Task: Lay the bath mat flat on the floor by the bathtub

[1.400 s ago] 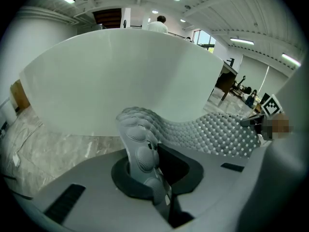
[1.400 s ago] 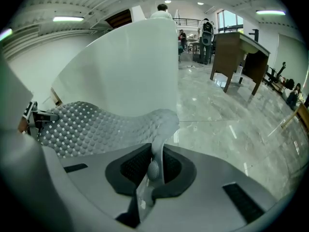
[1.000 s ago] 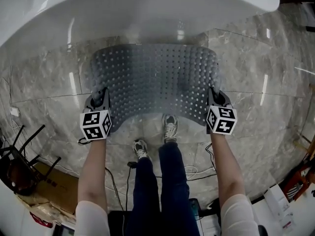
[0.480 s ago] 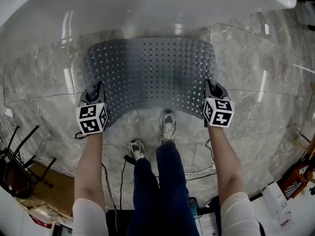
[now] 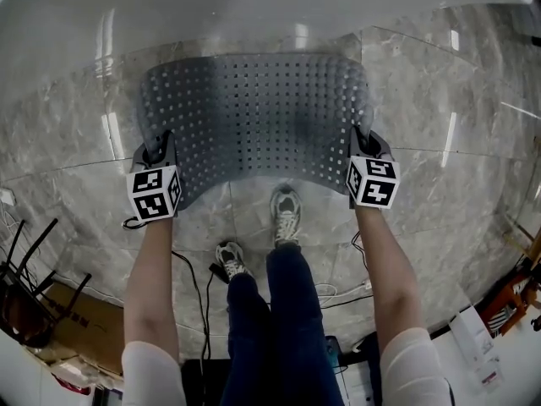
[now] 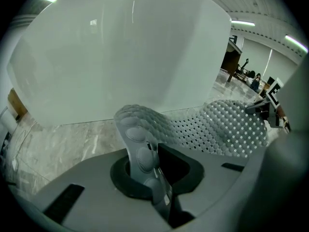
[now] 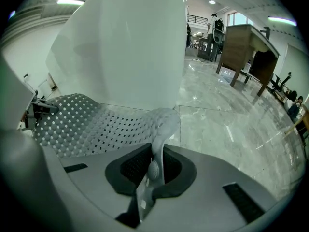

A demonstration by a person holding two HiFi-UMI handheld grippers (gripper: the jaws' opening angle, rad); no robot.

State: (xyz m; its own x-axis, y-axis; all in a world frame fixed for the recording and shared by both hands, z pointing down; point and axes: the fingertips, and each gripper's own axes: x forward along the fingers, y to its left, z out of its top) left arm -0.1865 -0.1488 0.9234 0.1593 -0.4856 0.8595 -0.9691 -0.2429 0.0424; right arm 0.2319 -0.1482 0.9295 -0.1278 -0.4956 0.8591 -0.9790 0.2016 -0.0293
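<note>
A grey perforated bath mat (image 5: 254, 117) hangs stretched between my two grippers, just in front of the white bathtub (image 5: 254, 7). My left gripper (image 5: 157, 152) is shut on the mat's near left corner, and my right gripper (image 5: 365, 142) is shut on its near right corner. In the left gripper view the mat's bubbled edge (image 6: 142, 149) runs down between the jaws of that gripper (image 6: 149, 170). The right gripper view shows the mat's corner (image 7: 161, 129) pinched in that gripper (image 7: 153, 170). The mat sags in the middle above the marble floor (image 5: 439, 142); whether its far edge touches the floor I cannot tell.
The person's two shoes (image 5: 286, 214) stand on the floor just behind the mat's near edge. Cables (image 5: 203, 286) trail over the floor near the feet. A dark chair (image 5: 25, 303) and a cardboard box (image 5: 76, 320) sit at the lower left; clutter lies at the lower right.
Both grippers have sunk toward the floor with the mat, which now hangs lower and spreads wider in front of the tub. The grips are unchanged.
</note>
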